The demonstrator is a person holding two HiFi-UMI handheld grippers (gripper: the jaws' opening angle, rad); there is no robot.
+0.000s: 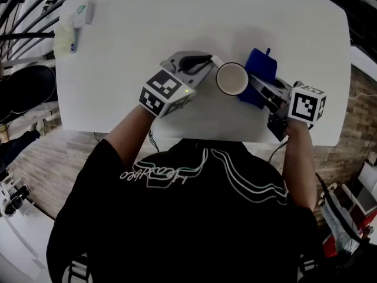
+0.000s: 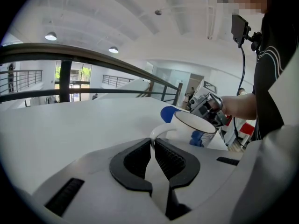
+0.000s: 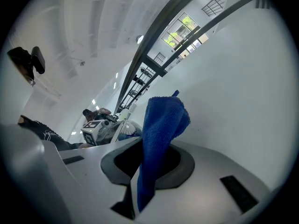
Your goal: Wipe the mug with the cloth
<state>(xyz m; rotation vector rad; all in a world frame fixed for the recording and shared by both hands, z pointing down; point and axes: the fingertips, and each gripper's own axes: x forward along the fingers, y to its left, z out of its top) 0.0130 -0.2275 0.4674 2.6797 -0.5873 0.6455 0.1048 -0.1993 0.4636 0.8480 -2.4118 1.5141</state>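
Jaws of the left gripper (image 2: 152,143) are pinched together on the thin white handle (image 2: 159,133) of the mug (image 2: 194,127), ribbed pads on either side of the loop. Those of the right gripper (image 3: 142,143) are clamped on the blue cloth (image 3: 163,120), which stands up out of them in a bunched fold with a loose tail hanging below.

From the head view the mug (image 1: 231,78) sits near the middle of the white desk (image 1: 147,28), between the two grippers. The cloth (image 1: 259,69) is right against its right and far side; whether it actually presses on the wall cannot be told.

The mug is upright, mouth open to the ceiling, so its long axis runs vertically. Its handle points left and slightly away from the person, into the left gripper. Whether its base rests on the desk or is lifted a little is not visible.

By my reading the hold is set and the wipe is just starting or about to. The next move calls for pressing the fold against the outer wall and sweeping it round or over the rim, while the left gripper keeps the handle from twisting.
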